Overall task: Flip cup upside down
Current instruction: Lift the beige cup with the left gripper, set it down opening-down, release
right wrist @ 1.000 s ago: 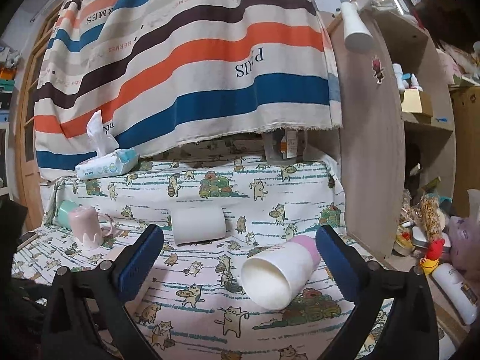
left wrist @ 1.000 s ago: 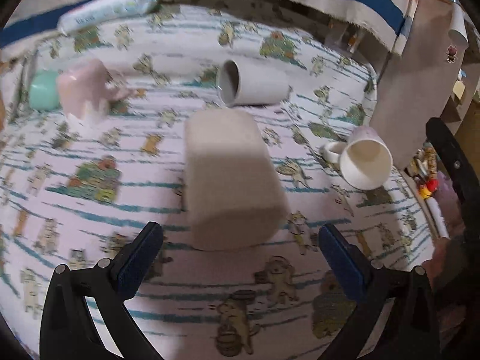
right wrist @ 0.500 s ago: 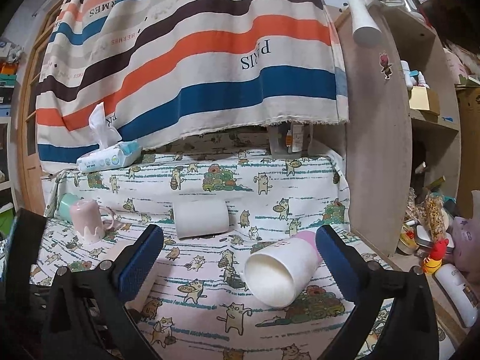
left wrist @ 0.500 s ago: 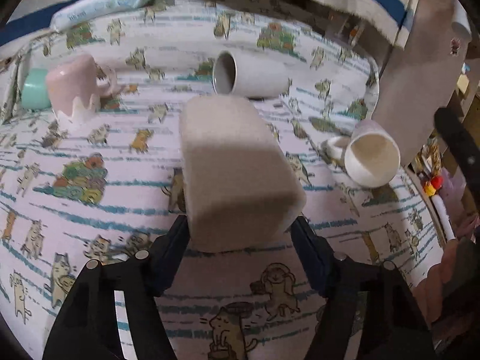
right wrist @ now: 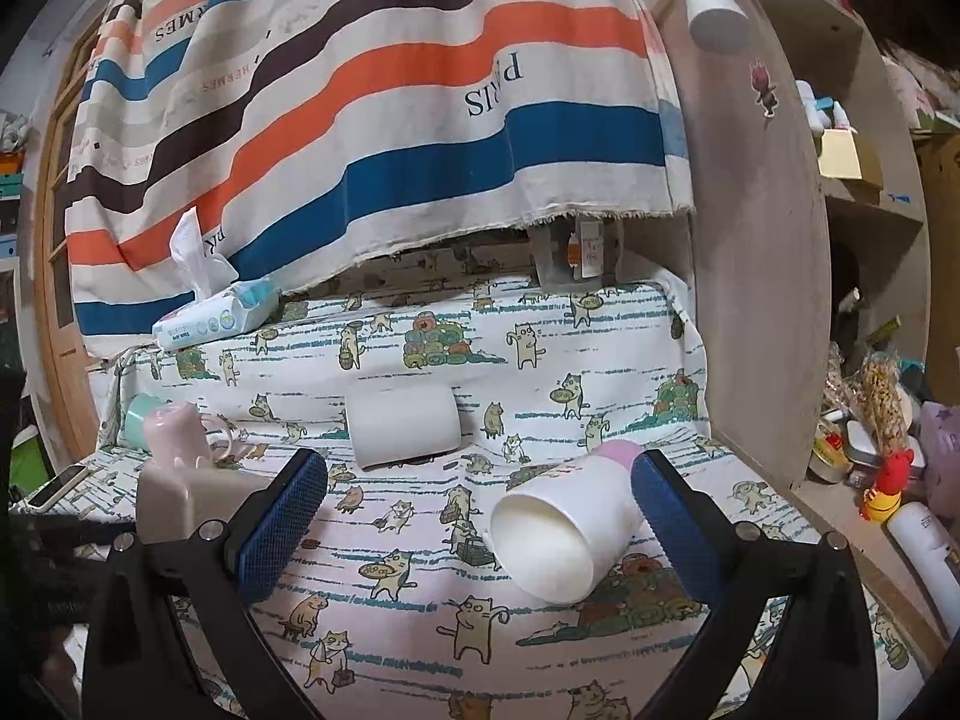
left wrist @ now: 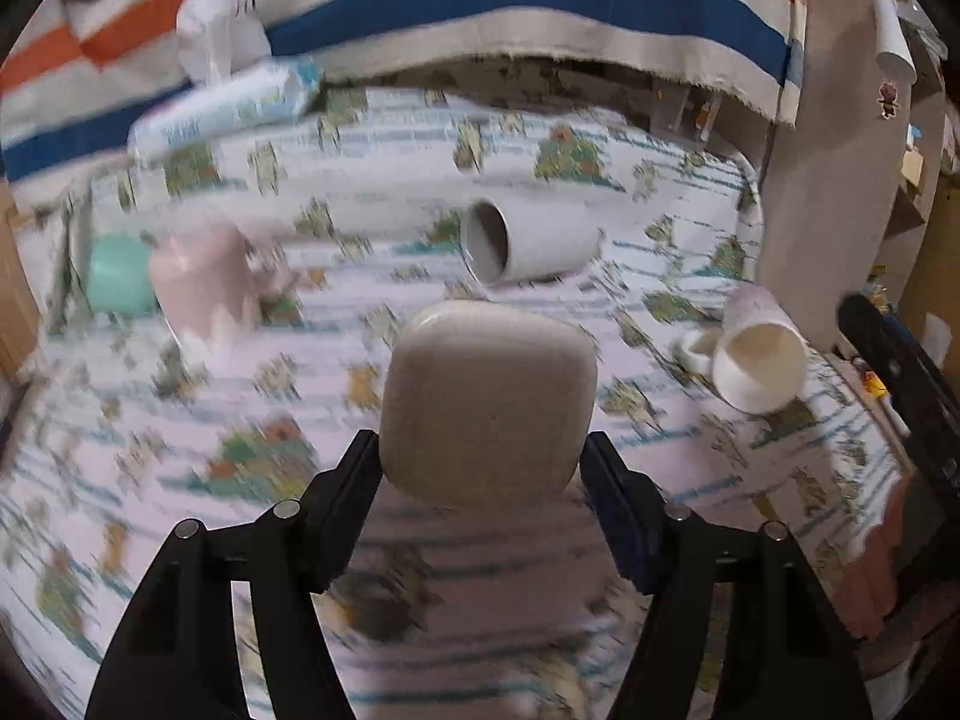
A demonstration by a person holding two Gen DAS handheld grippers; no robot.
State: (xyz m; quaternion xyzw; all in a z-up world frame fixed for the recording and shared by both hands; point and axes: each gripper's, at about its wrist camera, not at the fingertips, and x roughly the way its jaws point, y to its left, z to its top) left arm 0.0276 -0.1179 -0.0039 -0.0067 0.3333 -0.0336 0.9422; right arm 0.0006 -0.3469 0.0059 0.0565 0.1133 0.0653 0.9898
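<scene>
My left gripper (left wrist: 480, 456) is shut on a beige square cup (left wrist: 489, 402), held above the cat-print cloth with its flat base toward the camera. The same cup shows at the left of the right wrist view (right wrist: 192, 501). My right gripper (right wrist: 477, 510) is open and empty, above a white mug with a pink base (right wrist: 564, 525) that lies on its side, mouth toward me. That mug also shows in the left wrist view (left wrist: 759, 357).
A white cylinder cup (right wrist: 405, 426) lies on its side farther back. A pink cup (right wrist: 174, 435) and a mint cup (right wrist: 135, 414) stand at the left. A tissue pack (right wrist: 213, 315) sits by the striped curtain. A wooden panel (right wrist: 756, 276) bounds the right.
My left gripper closed on the beige cup, lifted it and tilted it so its base now faces the camera. The right gripper barely moved.
</scene>
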